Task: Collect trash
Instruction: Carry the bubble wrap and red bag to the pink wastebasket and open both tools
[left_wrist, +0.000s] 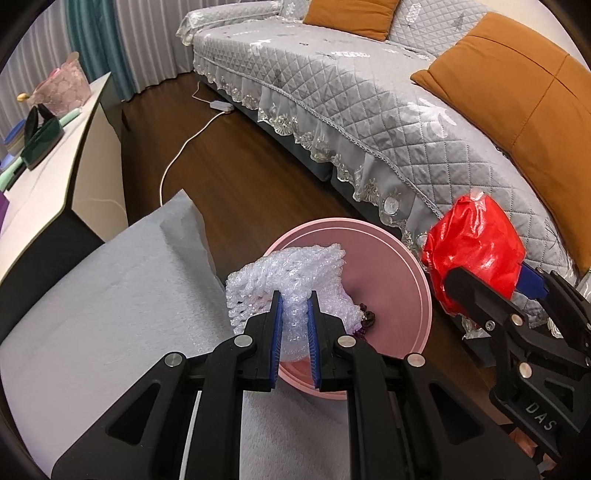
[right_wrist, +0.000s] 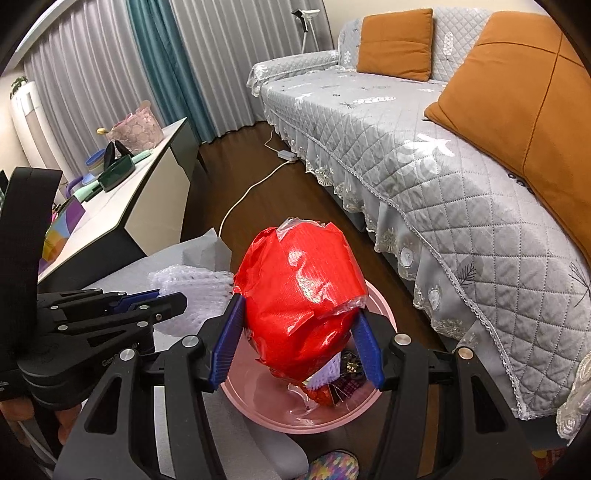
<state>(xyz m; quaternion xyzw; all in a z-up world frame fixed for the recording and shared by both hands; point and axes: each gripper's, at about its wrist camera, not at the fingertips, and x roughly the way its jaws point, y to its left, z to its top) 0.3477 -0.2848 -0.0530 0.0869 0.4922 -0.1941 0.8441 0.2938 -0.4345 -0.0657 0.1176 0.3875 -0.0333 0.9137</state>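
Note:
My left gripper (left_wrist: 295, 314) is shut on a crumpled piece of white bubble wrap (left_wrist: 291, 277) and holds it over the near left rim of a pink round bin (left_wrist: 406, 280) on the floor. My right gripper (right_wrist: 297, 332) is shut on a crumpled red plastic wrapper (right_wrist: 299, 295) and holds it above the same pink bin (right_wrist: 258, 402). The red wrapper (left_wrist: 476, 251) and right gripper (left_wrist: 491, 284) also show at the right of the left wrist view. The bubble wrap (right_wrist: 199, 288) and left gripper (right_wrist: 162, 299) show at the left of the right wrist view. Small scraps (right_wrist: 340, 380) lie inside the bin.
A grey cloth-covered surface (left_wrist: 110, 295) lies left of the bin. A sofa (left_wrist: 351, 103) with a grey quilted cover and orange cushions (left_wrist: 524, 110) runs along the right. A white cable (left_wrist: 184, 147) crosses the dark wood floor. A white cabinet (left_wrist: 66, 162) with items stands at the left.

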